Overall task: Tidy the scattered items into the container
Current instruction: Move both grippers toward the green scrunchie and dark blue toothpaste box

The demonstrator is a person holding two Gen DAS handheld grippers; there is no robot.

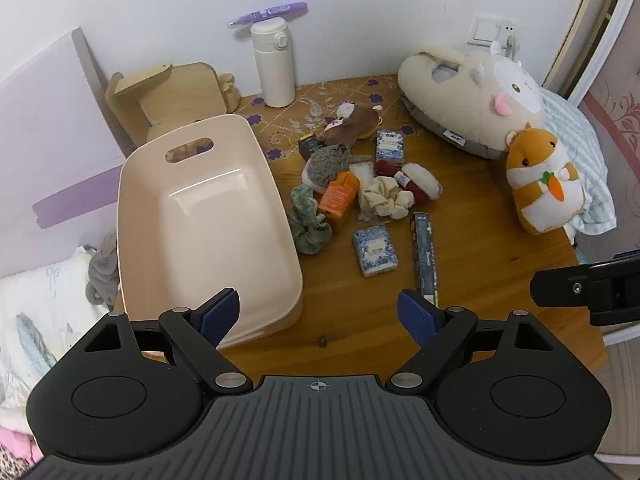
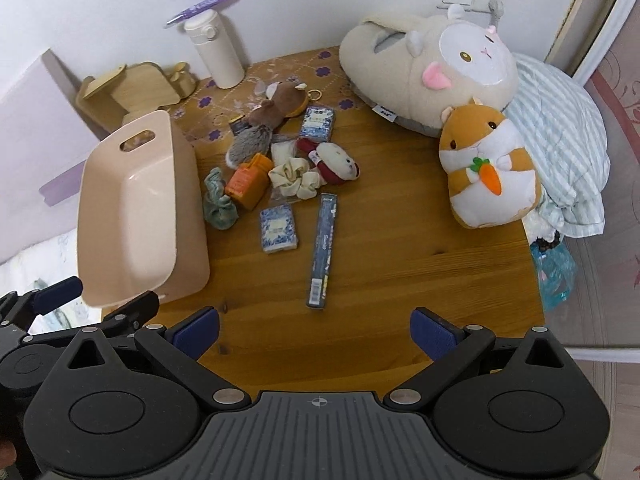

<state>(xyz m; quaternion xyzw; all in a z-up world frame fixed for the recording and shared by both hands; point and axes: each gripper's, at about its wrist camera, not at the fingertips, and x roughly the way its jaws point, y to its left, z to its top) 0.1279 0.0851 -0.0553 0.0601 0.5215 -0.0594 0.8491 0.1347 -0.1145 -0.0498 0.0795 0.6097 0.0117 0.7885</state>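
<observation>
An empty beige plastic bin with handle cutouts stands on the left of the wooden table; it also shows in the right wrist view. Scattered to its right lie a green scrunchie, an orange box, a cream scrunchie, two blue tissue packs, a long dark blue box, a grey hedgehog toy, a brown plush and a red-and-white plush. My left gripper is open and empty at the bin's near corner. My right gripper is open and empty above the table's near edge.
A white bottle, a wooden stand, a big cream plush slipper and a hamster plush with a carrot stand at the back and right. A striped cloth lies at the right edge. Bedding lies left of the table.
</observation>
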